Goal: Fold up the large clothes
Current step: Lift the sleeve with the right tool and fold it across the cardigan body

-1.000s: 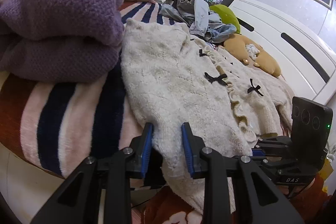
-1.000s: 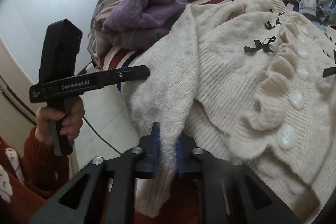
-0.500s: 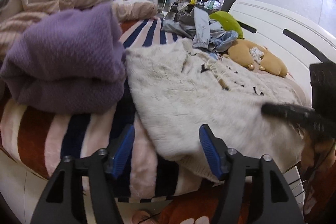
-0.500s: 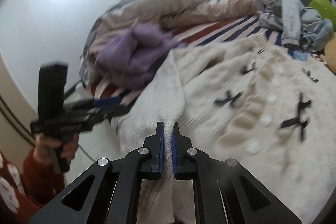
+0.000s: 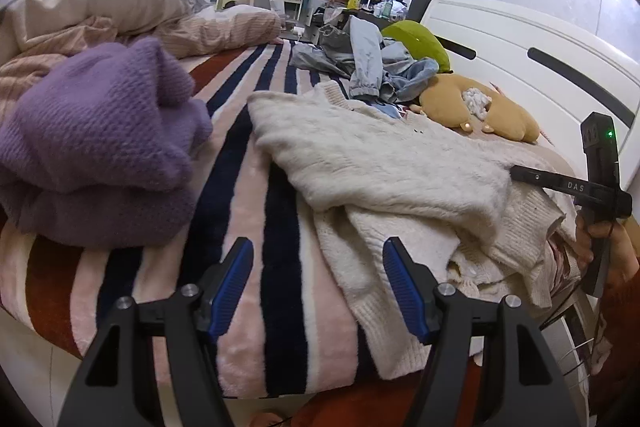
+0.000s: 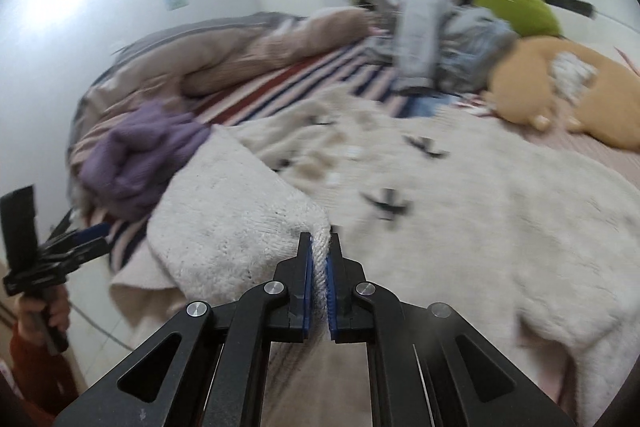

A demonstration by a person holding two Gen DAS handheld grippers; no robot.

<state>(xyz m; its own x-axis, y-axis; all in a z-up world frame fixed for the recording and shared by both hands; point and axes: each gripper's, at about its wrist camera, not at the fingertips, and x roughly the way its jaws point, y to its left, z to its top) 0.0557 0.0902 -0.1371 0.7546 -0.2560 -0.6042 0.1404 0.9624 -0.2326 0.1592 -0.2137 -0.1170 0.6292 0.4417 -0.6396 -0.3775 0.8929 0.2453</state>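
The right hand-held gripper, clamped on the cardigan sleeve, folds it across; the left hand-held gripper, jaws just opened and empty, likely regrips next.

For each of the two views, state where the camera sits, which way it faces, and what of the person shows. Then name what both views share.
Left wrist: on the left gripper, facing along the striped bed toward the shelves; its fingers open, nothing between them; the person's other hand at right.
Right wrist: on the right gripper, facing across the bed to the white wall; its fingers clamp the cream cardigan's edge; a red-sleeved hand at left.
Shared: cardigan, purple sweater, tan plush.
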